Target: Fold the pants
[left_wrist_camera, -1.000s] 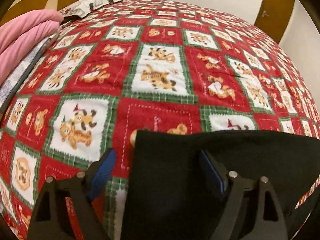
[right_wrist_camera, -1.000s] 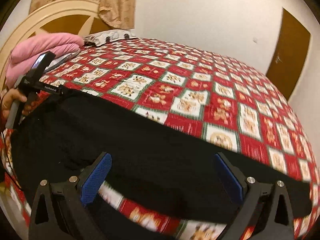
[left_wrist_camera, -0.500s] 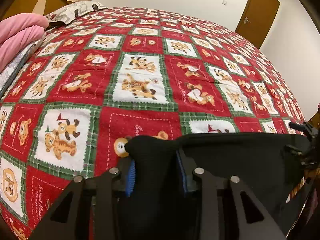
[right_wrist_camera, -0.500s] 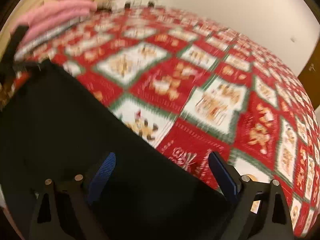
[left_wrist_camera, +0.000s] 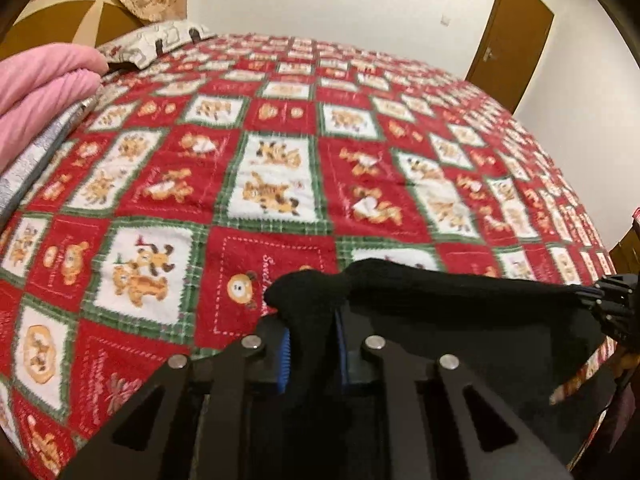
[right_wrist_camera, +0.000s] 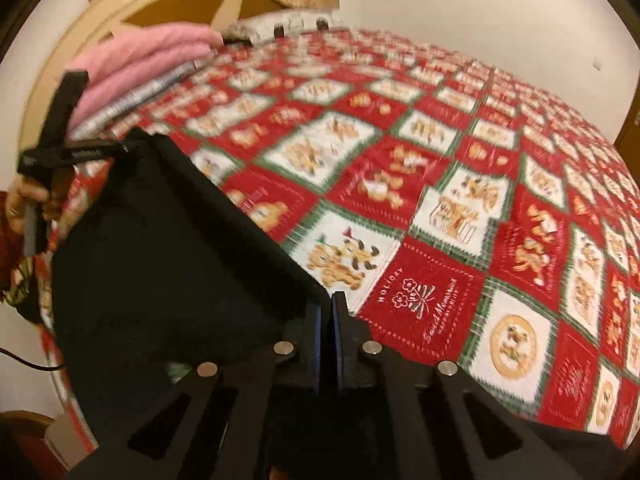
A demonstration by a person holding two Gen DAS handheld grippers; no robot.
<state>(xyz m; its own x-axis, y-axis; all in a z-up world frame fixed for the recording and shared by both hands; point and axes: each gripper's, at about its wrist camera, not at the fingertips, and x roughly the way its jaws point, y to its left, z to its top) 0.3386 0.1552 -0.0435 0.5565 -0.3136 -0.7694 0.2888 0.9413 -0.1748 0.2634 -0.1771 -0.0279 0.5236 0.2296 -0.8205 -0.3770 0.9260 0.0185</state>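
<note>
The left gripper (left_wrist_camera: pixel 310 344) is pointing steeply down at the near edge of the bed, and its jaws have just been closing; they are now clamping a bunched corner of the black pants (left_wrist_camera: pixel 440 304), with the fabric bulging up between the blue pads (left_wrist_camera: pixel 283 360). From that corner the top edge of the pants is stretching away to the right, toward the right gripper (left_wrist_camera: pixel 612 292), which is showing at the picture's right edge.

In the right wrist view, the right gripper (right_wrist_camera: pixel 327 336) is also tilting steeply downward. Its jaws have just been closing too, and they are now standing almost together, pinching the edge of the pants (right_wrist_camera: pixel 168 264) at the other corner. The cloth is hanging from there as a taut dark sheet, running up and to the left to the left gripper (right_wrist_camera: pixel 80 152). A hand (right_wrist_camera: pixel 28 208) is wrapping around that gripper's handle at the far left, with a patterned sleeve below it.

The pants are being held between the two grippers at the near side of the bed, in front of the red, green and white quilt (left_wrist_camera: pixel 280 176). A folded pink blanket (left_wrist_camera: pixel 44 92) is lying at the quilt's far left, near a patterned pillow (left_wrist_camera: pixel 160 40) and the headboard (right_wrist_camera: pixel 132 12). A brown door (left_wrist_camera: pixel 512 36) is standing in the far wall.
</note>
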